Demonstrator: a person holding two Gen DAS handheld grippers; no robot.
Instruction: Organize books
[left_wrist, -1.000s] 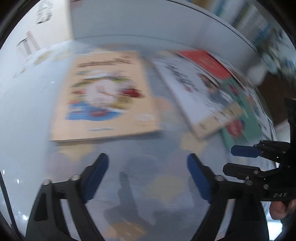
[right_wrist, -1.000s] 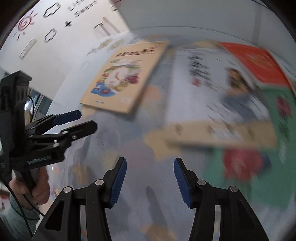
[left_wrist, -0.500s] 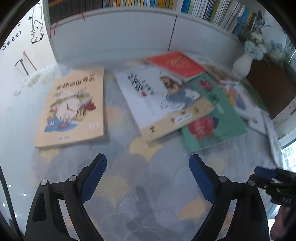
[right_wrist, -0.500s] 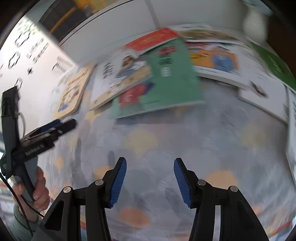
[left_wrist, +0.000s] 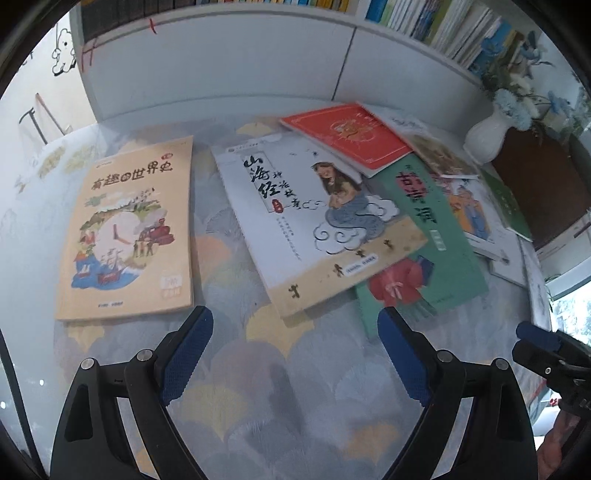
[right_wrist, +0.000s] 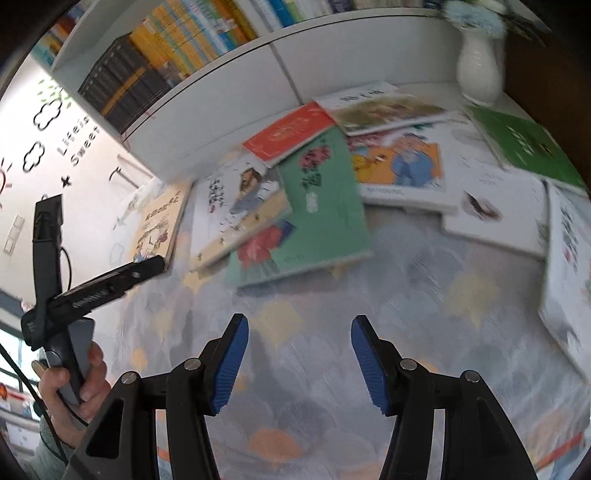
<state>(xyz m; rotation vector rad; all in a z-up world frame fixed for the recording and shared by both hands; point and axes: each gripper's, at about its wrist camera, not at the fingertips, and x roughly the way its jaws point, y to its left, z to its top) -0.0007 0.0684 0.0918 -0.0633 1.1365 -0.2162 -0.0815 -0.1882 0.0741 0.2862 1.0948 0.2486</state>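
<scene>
1. Both views have pulled back from the books since the earlier frames.
2. Left wrist: left gripper (left_wrist: 291, 358) spread wide, empty; tan book (left_wrist: 129, 236) lies apart on the table (left_wrist: 229, 398), white book (left_wrist: 314, 218) overlapping the green book (left_wrist: 428, 240).
3. Right wrist: right gripper (right_wrist: 299, 362) has just been opening, empty. Thin, stiff, light paperbacks; pinch an overhanging edge.

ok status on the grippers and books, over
Left gripper open, empty. Right gripper open, empty, jaws just widening. Books loose, overlapping on tablecloth. Nothing in the way.
</scene>
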